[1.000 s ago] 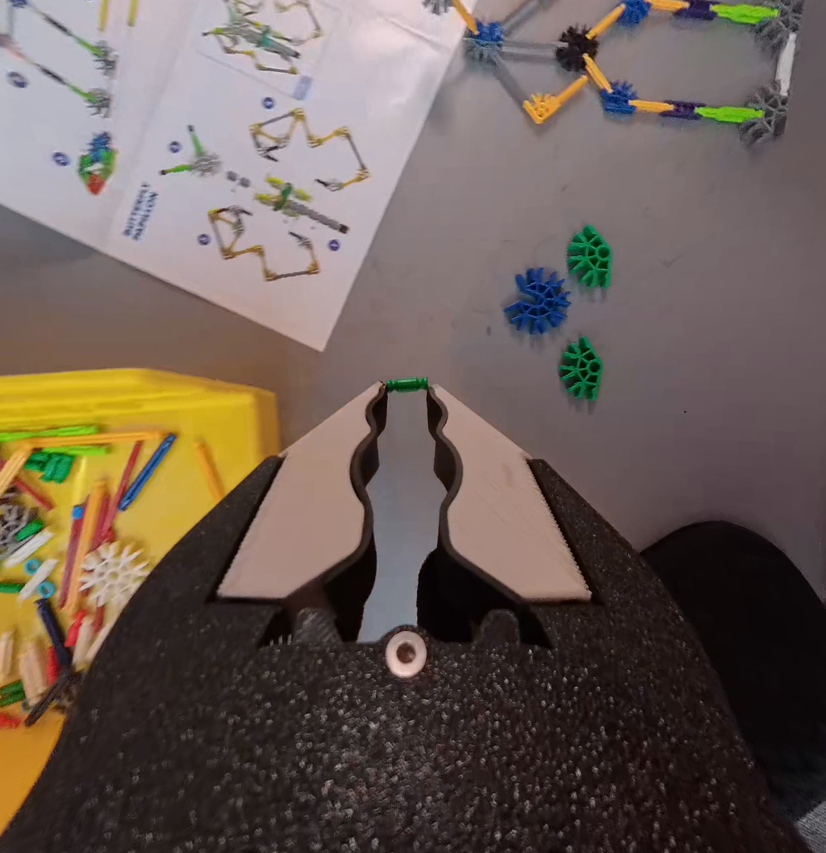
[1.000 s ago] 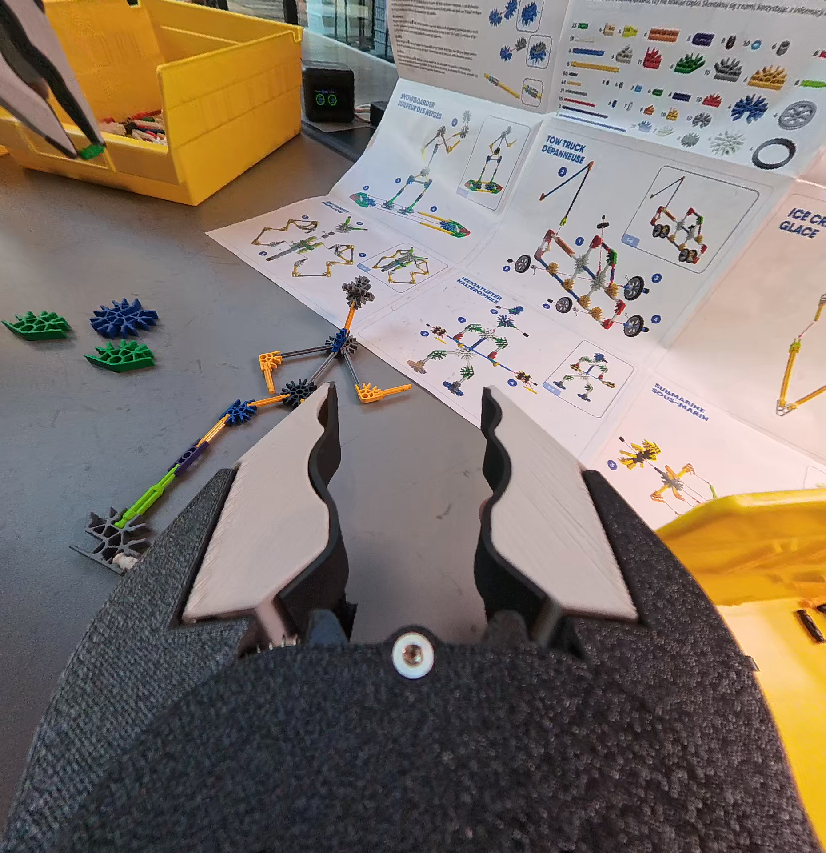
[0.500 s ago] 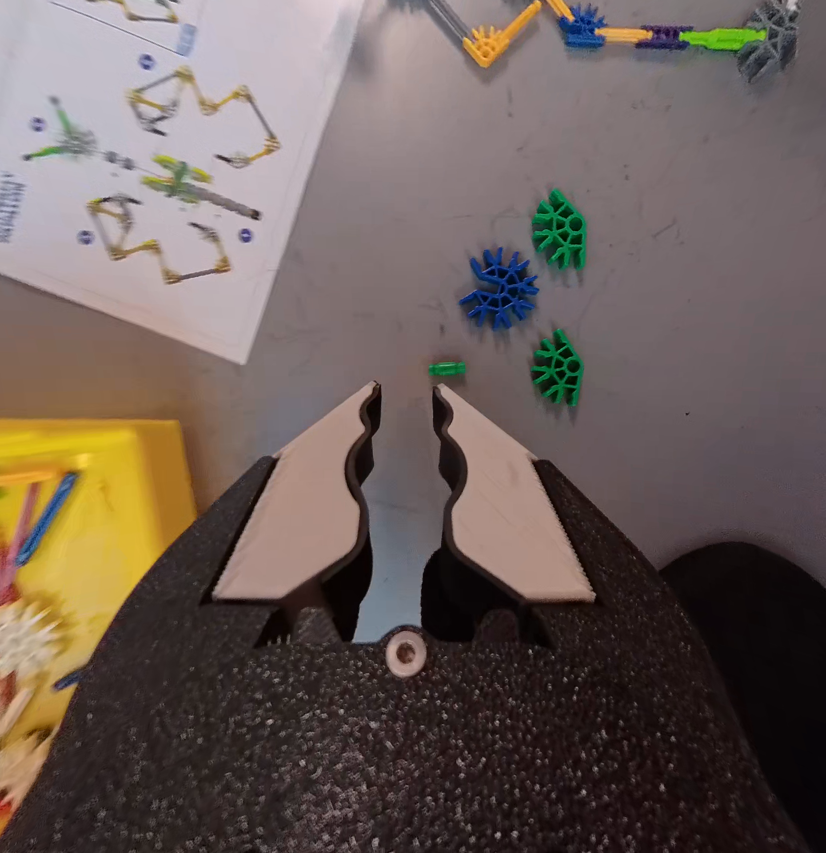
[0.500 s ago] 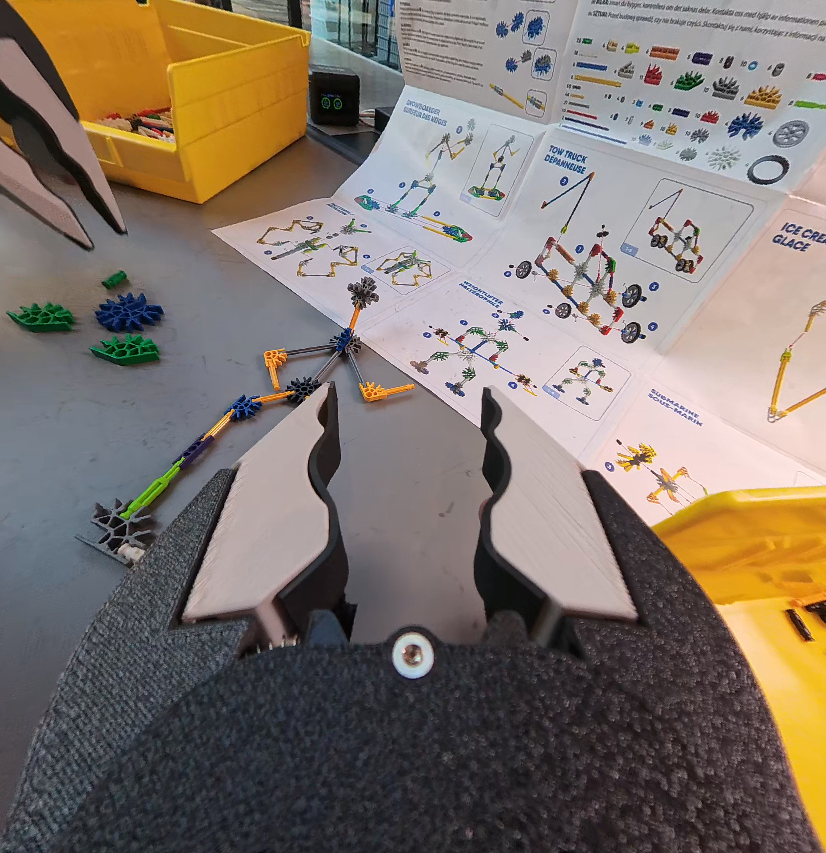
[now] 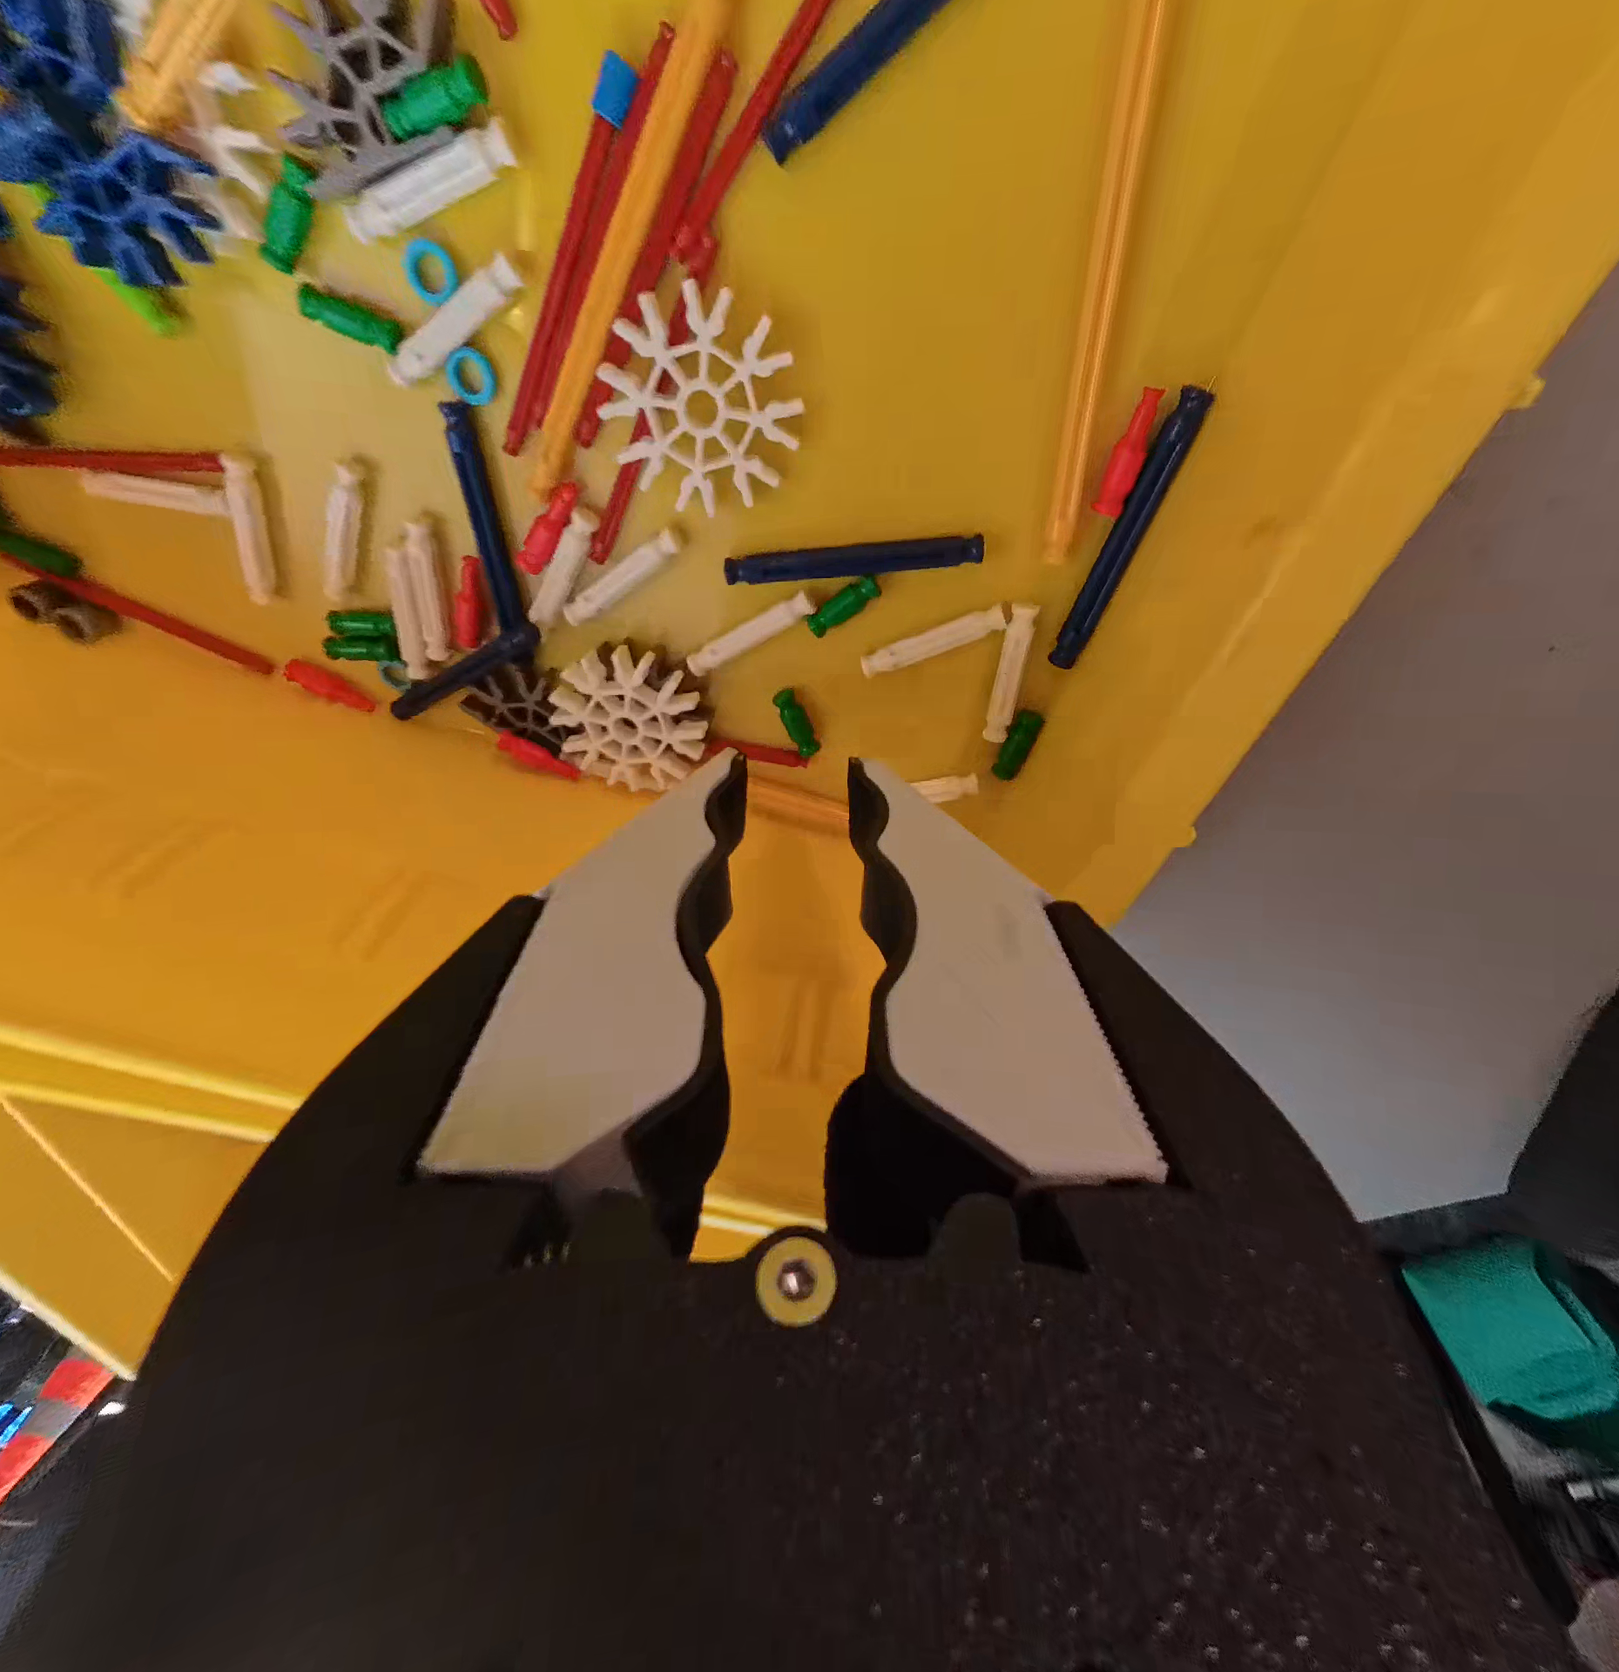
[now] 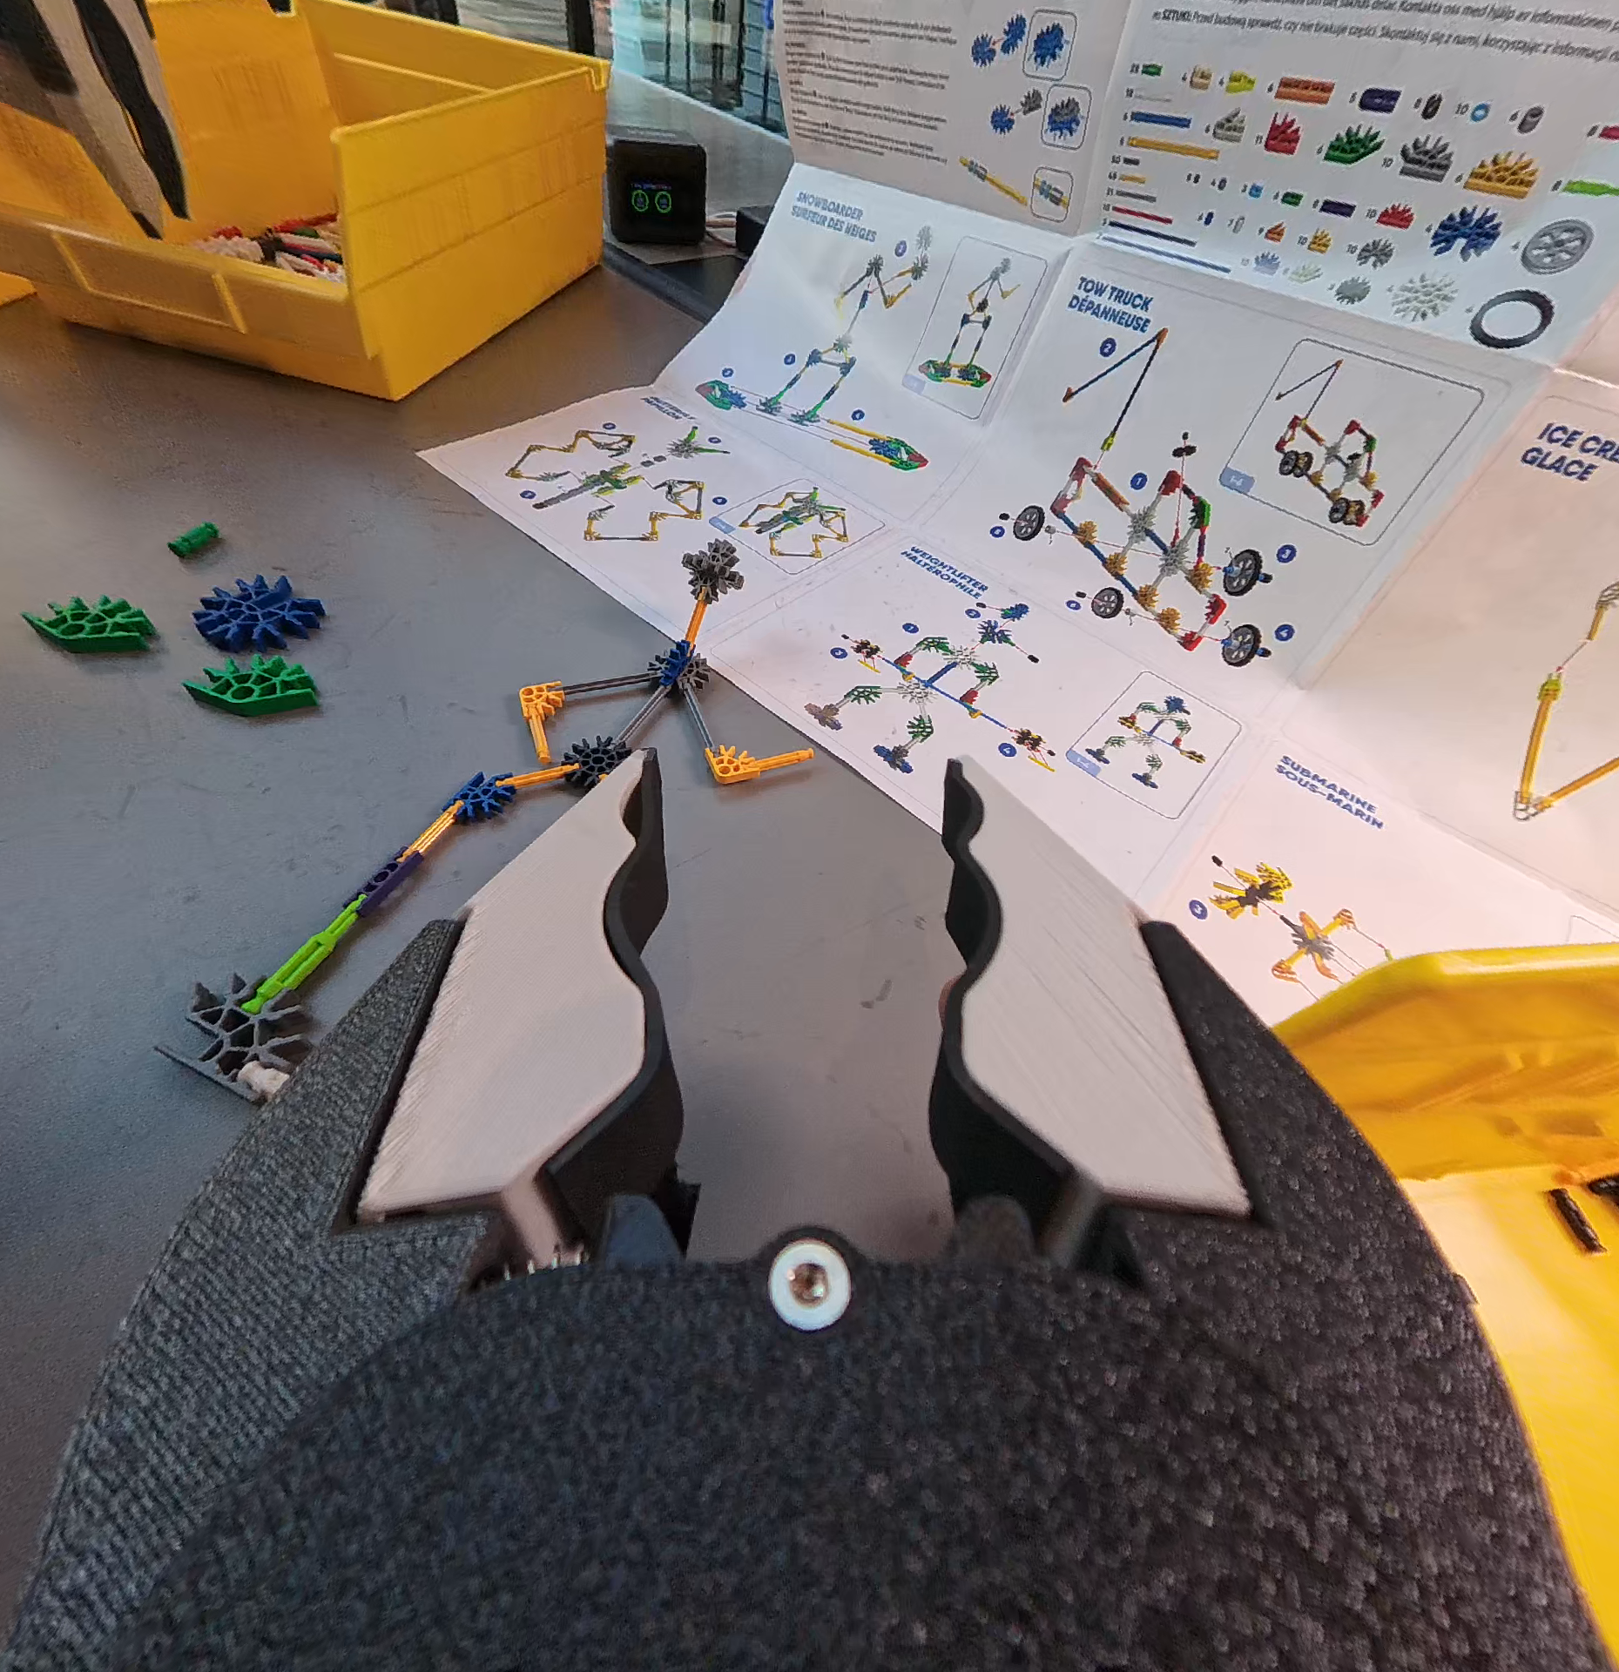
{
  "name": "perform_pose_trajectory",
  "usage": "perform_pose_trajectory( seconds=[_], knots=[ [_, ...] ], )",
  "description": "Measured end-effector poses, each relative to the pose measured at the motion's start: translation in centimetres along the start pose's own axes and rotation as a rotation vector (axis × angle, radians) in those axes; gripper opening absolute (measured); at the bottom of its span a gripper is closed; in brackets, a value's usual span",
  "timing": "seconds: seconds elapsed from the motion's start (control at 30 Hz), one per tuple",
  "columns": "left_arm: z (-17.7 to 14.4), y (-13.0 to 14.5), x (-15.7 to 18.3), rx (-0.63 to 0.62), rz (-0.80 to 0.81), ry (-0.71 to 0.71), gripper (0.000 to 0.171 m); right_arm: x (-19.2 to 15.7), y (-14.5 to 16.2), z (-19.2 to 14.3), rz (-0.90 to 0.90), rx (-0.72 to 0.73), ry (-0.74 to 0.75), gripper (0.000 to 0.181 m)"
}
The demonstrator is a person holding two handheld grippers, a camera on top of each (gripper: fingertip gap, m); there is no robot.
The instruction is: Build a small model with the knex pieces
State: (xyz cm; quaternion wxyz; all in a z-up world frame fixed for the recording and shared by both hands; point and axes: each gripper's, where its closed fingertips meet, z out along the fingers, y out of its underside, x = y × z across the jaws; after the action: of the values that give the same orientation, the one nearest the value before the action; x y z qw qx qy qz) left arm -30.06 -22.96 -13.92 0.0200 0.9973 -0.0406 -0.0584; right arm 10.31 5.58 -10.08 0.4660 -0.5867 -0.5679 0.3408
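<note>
Your left gripper [image 5: 796, 769] hangs over the yellow bin [image 5: 878, 299] with its jaws a narrow gap apart and nothing between them. Just past its tips, at 11 o'clock, lies a cream snowflake connector [image 5: 626, 717]; a short green rod [image 5: 795, 722] sits at 12 o'clock, its long axis running from 11 to 5. A larger white snowflake connector [image 5: 700, 409] lies farther up at 12, among red, blue and yellow rods.

Your right gripper [image 6: 801, 769] hovers above the grey table [image 6: 244, 832], jaws wide apart and holding nothing. At 11 o'clock from its tips lies the rod-and-connector chain [image 6: 597, 715], long axis from 7 to 1. At 10 o'clock are 2 green connectors [image 6: 253, 685], 1 blue connector [image 6: 258, 612] and 1 small green rod [image 6: 194, 539], apart from each other. The instruction sheet [image 6: 1104, 470] spreads from 12 to 3.
</note>
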Motion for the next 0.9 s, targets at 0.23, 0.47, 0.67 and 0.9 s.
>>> perform_pose_trajectory(
  seconds=[0.23,0.47,0.67,0.9],
  knots=[
    [2.7,0.3,0.3,-0.145,0.053,0.023,0.014,0.1,0.0,0.0,0.01,0.0,-0.001,0.061],
    [2.0,0.2,0.1,-0.133,0.065,-0.004,0.006,0.3,0.0,-0.1,0.022,0.002,-0.003,0.061],
    [-6.9,-7.1,7.8,0.332,0.13,0.067,0.006,0.1,0.1,0.0,0.008,-0.004,-0.004,0.061],
    [-3.9,-10.6,24.4,0.435,0.382,0.333,0.006,-0.1,0.1,-0.1,-0.024,-0.004,0.004,0.061]
  ],
)
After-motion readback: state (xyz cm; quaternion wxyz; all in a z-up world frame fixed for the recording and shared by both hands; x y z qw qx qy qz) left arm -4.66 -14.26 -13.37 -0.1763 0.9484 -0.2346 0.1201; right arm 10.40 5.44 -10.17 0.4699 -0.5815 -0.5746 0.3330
